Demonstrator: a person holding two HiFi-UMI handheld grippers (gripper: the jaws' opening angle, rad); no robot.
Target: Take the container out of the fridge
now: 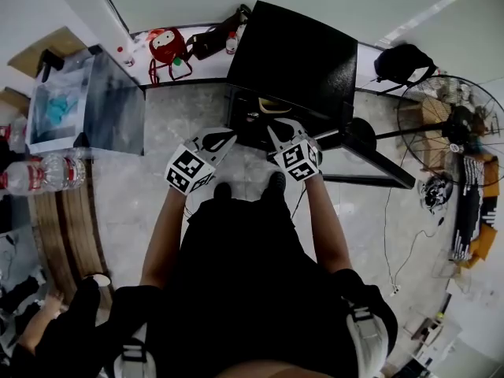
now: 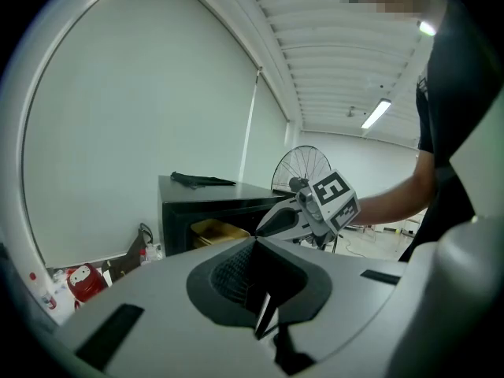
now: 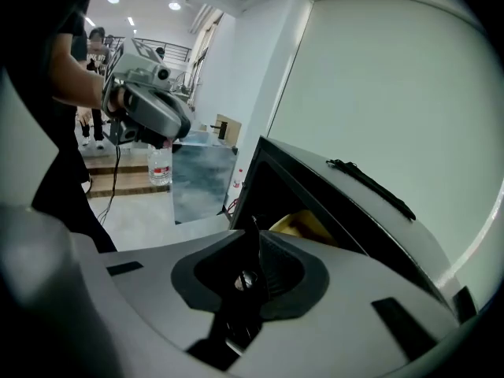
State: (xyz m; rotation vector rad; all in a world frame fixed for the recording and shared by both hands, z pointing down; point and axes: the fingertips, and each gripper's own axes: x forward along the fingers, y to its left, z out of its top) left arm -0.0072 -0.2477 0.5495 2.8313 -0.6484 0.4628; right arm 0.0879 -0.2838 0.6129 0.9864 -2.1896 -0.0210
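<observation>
A black mini fridge (image 1: 299, 53) stands open on the floor in front of me. A yellow container (image 1: 272, 105) sits inside it, also seen in the left gripper view (image 2: 213, 228) and the right gripper view (image 3: 303, 225). My left gripper (image 1: 216, 142) hovers just outside the opening on its left side, its jaws together and empty (image 2: 256, 246). To its right, my right gripper (image 1: 283, 136) is at the fridge mouth, a short way from the container. Its jaws (image 3: 252, 231) stand slightly apart with nothing between them.
A clear-sided cabinet (image 1: 87, 101) stands left of the fridge, with water bottles (image 1: 43, 172) beside it. A floor fan (image 1: 449, 128) is at the right and a red bag (image 1: 165, 46) by the back wall. Another person (image 1: 47, 329) crouches at the lower left.
</observation>
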